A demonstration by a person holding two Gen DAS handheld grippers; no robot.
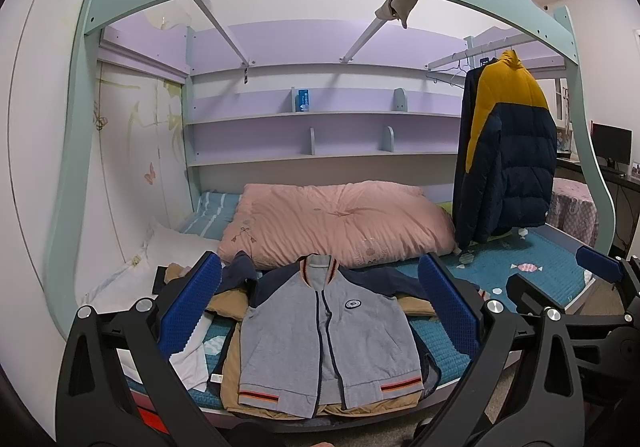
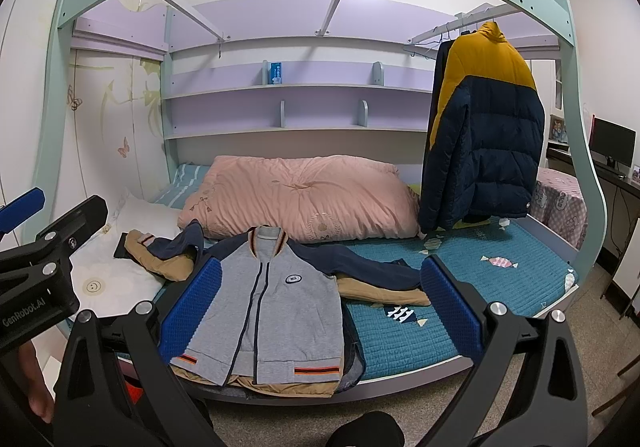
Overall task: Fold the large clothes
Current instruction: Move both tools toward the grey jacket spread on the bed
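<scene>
Writing: the side of your left gripper [image 2: 36, 243], seen from the right wrist, is showing white lettering that reads "GenRobot.AI". The round badge on the jacket's chest and the blue box [image 1: 303, 100] on the shelf [image 1: 320, 115] are carrying print too small to read.
Jacket: your grey zip jacket [image 1: 328, 331] with navy sleeves is lying face up at the front edge of the bed [image 1: 532, 267], hem toward you and collar pointing at the pink quilt [image 1: 340, 223], so its long axis is running from front edge to back. The zip is closed. One navy sleeve is stretching out toward the right side of the bed.
Underneath: a tan garment [image 1: 230, 375] is lying under the jacket, showing along the hem and at both sides.
Left gripper: you are holding it [image 1: 320, 311] above the front edge with its blue fingers spread wide and gripping nothing; the jacket is showing between them.
Right gripper: it [image 2: 320, 311] is likewise spread wide, gripping nothing, framing the jacket's right half and the teal bedcover.
Background: a yellow and navy puffer coat [image 1: 506, 151] is hanging at the bed's right end.
</scene>
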